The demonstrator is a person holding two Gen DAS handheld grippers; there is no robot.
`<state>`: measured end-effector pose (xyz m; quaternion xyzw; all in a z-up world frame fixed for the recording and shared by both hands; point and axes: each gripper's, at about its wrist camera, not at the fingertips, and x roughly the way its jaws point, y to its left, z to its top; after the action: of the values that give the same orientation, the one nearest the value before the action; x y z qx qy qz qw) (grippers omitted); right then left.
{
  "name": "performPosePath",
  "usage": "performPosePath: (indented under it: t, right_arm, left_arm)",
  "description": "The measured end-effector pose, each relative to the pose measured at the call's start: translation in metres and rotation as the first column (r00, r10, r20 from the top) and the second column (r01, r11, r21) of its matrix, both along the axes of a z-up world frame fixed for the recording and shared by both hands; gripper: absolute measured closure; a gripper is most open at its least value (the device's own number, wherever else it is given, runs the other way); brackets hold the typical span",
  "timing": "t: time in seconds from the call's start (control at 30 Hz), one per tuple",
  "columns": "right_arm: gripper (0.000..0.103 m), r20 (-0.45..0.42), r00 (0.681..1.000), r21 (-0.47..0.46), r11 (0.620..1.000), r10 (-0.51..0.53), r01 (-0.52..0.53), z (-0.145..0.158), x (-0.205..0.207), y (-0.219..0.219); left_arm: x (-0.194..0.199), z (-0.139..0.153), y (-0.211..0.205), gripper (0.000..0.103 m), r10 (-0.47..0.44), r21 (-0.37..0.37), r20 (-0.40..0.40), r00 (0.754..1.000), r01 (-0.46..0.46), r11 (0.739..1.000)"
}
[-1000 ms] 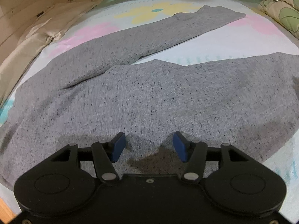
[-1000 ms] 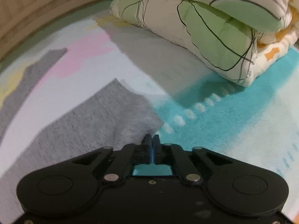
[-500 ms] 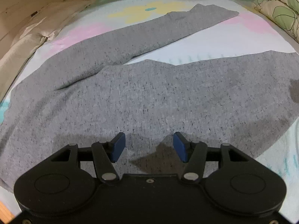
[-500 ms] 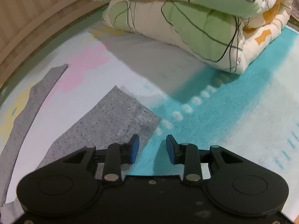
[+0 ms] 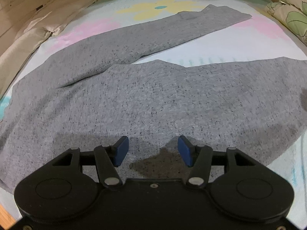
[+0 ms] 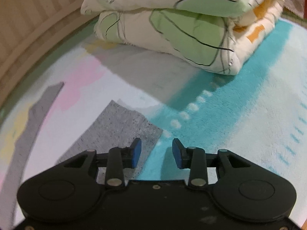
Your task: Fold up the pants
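Grey knit pants [image 5: 153, 99] are lying spread flat on the patterned bed sheet [image 6: 220, 118], legs splayed apart. Left tool [image 5: 151, 150] is hovering wide over the near leg, gripping nothing. Right tool [image 6: 156, 152] has just been opening beside the leg's end, nothing between its pads. Fabric is looking soft, light, floppy — best pinched at cuff corners or waistband.

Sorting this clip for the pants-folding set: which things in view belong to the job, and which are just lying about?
Part of the job:
- grey pants, spread flat
- left tool, open over the pants
- right tool, jaws just opened, nothing between them, at a leg end

Just lying about:
- folded quilt
- beige pillow
- patterned bedsheet underneath
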<state>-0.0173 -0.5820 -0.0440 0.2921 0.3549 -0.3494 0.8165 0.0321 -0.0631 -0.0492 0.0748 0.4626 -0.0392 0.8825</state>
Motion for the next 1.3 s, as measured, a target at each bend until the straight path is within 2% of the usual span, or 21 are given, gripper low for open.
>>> performPosePath:
  t: [0.13,0.2,0.23,0.27,0.33,0.4,0.5,0.57,0.63,0.67,0.73,0.8,0.87,0.93,0.97,1.0,1.03,1.07,1.13,1.2,1.3]
  right_arm:
    - [0.060,-0.062,0.998,0.008,1.000,-0.006,0.007,-0.010,0.013,0.001]
    - [0.059,-0.021,0.999,0.011,0.999,-0.047,0.047,-0.005,0.009,0.001]
    - [0.059,0.028,0.998,0.014,0.998,-0.064,0.064,0.001,0.004,0.001]
    - [0.059,0.080,0.994,0.016,0.997,-0.071,0.070,0.007,0.001,0.002]
    - [0.059,0.130,0.990,0.012,0.998,-0.061,0.060,0.013,0.000,0.004]
    - [0.059,0.093,0.995,0.018,0.999,-0.042,0.040,0.009,0.006,0.003]
    - [0.059,0.004,0.999,0.061,0.998,-0.033,0.032,-0.013,0.017,0.001]
    - [0.058,0.003,1.000,0.035,0.999,-0.022,0.022,-0.016,0.015,0.006]
    - [0.067,-0.040,0.998,0.012,0.999,0.041,-0.041,-0.013,0.021,0.009]
    - [0.099,-0.050,0.997,0.001,0.998,0.061,-0.061,-0.012,0.023,0.011]
    - [0.098,-0.056,0.995,-0.020,0.997,0.077,-0.079,-0.005,0.023,0.014]
    - [0.099,-0.099,0.993,-0.058,0.996,0.065,-0.071,-0.003,0.021,0.019]
    - [0.098,-0.153,0.987,-0.039,0.998,0.046,-0.053,-0.013,0.023,0.016]
    - [0.089,-0.161,0.987,-0.064,0.997,0.026,-0.036,-0.016,0.022,0.015]
    - [0.075,-0.182,0.983,-0.088,0.996,0.016,-0.033,-0.013,0.023,0.018]
    - [0.070,-0.207,0.978,-0.124,0.992,-0.003,-0.023,-0.009,0.025,0.022]
    - [0.069,-0.232,0.972,-0.183,0.983,-0.045,0.002,-0.003,0.025,0.029]
    - [0.064,-0.229,0.969,-0.248,0.968,-0.089,0.030,0.004,0.024,0.037]
    - [0.063,-0.175,0.980,-0.319,0.947,-0.099,0.039,0.020,0.024,0.052]
    - [0.064,-0.116,0.993,-0.321,0.946,0.007,-0.045,0.032,0.031,0.073]
    - [0.064,-0.107,0.969,-0.325,0.913,0.222,-0.245,0.040,0.053,0.120]
  left_arm:
    - [-0.001,0.000,0.001,0.042,-0.013,0.009,0.009,1.000,0.013,1.000]
    - [0.000,0.000,0.002,0.042,-0.012,0.007,0.007,1.000,0.012,1.000]
    - [0.000,0.000,0.002,0.042,-0.009,0.004,0.005,1.000,0.009,1.000]
    - [0.001,0.000,0.002,0.042,-0.005,0.001,0.001,1.000,0.005,1.000]
    - [0.001,0.000,0.002,0.042,0.002,-0.003,-0.001,1.000,-0.002,1.000]
    - [0.001,0.000,0.000,0.042,0.002,0.003,0.001,1.000,-0.002,1.000]
    - [-0.001,0.000,0.000,0.042,-0.005,0.009,0.005,1.000,0.005,1.000]
    - [-0.001,0.000,0.001,0.042,-0.006,0.004,0.003,1.000,0.006,1.000]
    - [0.000,0.000,0.002,0.042,-0.003,-0.001,-0.002,1.000,0.003,1.000]
    - [0.000,0.001,0.002,0.042,0.001,-0.004,-0.007,1.000,-0.001,1.000]
    - [-0.001,0.007,0.004,0.042,0.005,-0.019,-0.004,1.000,-0.005,1.000]
    - [-0.004,0.016,0.005,0.042,0.010,-0.039,0.034,0.999,-0.009,0.999]
    - [-0.002,0.019,0.007,0.042,0.034,-0.023,0.059,0.998,-0.033,0.999]
    - [0.009,0.008,0.009,0.042,0.082,0.016,-0.017,0.996,-0.082,0.997]
    - [0.016,-0.001,0.014,0.042,0.096,0.009,-0.096,0.991,-0.096,0.995]
    - [0.016,-0.001,0.019,0.041,0.112,-0.027,-0.087,0.990,-0.114,0.993]
    - [0.016,0.002,0.022,0.042,0.129,-0.044,-0.084,0.988,-0.133,0.990]
    - [0.019,0.005,0.024,0.043,0.133,-0.051,-0.102,0.986,-0.139,0.989]
    - [0.025,0.013,0.026,0.043,0.126,-0.079,-0.101,0.987,-0.134,0.988]
    - [0.034,0.023,0.027,0.043,0.136,-0.074,-0.064,0.989,-0.141,0.987]
    - [0.056,0.036,0.034,0.043,0.145,-0.070,-0.024,0.989,-0.147,0.987]
